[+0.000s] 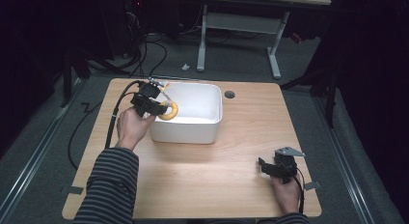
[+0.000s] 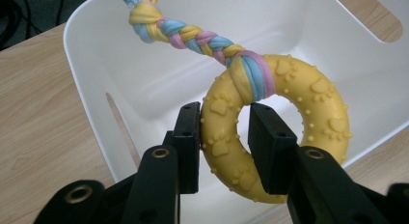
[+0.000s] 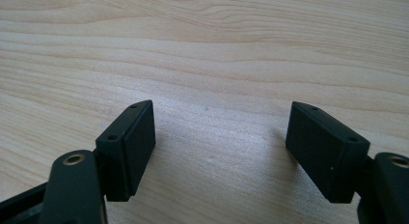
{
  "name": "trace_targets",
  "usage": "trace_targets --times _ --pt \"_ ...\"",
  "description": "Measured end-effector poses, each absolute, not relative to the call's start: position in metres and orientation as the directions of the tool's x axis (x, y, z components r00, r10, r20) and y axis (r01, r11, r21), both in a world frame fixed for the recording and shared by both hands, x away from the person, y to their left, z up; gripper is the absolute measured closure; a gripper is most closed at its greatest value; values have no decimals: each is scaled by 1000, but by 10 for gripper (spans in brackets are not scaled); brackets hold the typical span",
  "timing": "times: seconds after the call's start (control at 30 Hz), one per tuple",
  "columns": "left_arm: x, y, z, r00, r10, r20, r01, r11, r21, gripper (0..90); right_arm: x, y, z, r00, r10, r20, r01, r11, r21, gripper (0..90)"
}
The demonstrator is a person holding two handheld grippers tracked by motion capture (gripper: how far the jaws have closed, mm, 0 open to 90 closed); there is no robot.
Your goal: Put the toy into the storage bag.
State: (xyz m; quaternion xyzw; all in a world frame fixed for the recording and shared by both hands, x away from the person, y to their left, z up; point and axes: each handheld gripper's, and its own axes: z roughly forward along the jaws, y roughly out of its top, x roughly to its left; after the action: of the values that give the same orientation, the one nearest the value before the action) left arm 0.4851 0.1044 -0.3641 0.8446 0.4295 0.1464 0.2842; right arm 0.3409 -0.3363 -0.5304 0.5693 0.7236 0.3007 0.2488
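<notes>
Our left tool (image 1: 153, 107) is raised, its jaws clamped on something held between them, with our left hand (image 1: 132, 127) wrapped behind it and a striped sleeve (image 1: 113, 185) trailing back. Our right tool (image 1: 275, 167) sits low, jaws spread wide apart, our right hand (image 1: 287, 192) gripping just behind it.

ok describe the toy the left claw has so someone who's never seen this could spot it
Find the white bin at the back left of the wooden table. At its left rim the left claw is shut on a yellow rubber ring, held over the bin's inside. The ring is embossed with paw prints, and a blue, pink and yellow braided rope is knotted through it.
</notes>
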Motion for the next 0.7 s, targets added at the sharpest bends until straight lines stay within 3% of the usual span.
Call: trace_targets --times 0.7 --pt "489 93 -376 595 803 37 651 -508 565 659 341 -336 -530 -229 973 -18 674 172 719 260"
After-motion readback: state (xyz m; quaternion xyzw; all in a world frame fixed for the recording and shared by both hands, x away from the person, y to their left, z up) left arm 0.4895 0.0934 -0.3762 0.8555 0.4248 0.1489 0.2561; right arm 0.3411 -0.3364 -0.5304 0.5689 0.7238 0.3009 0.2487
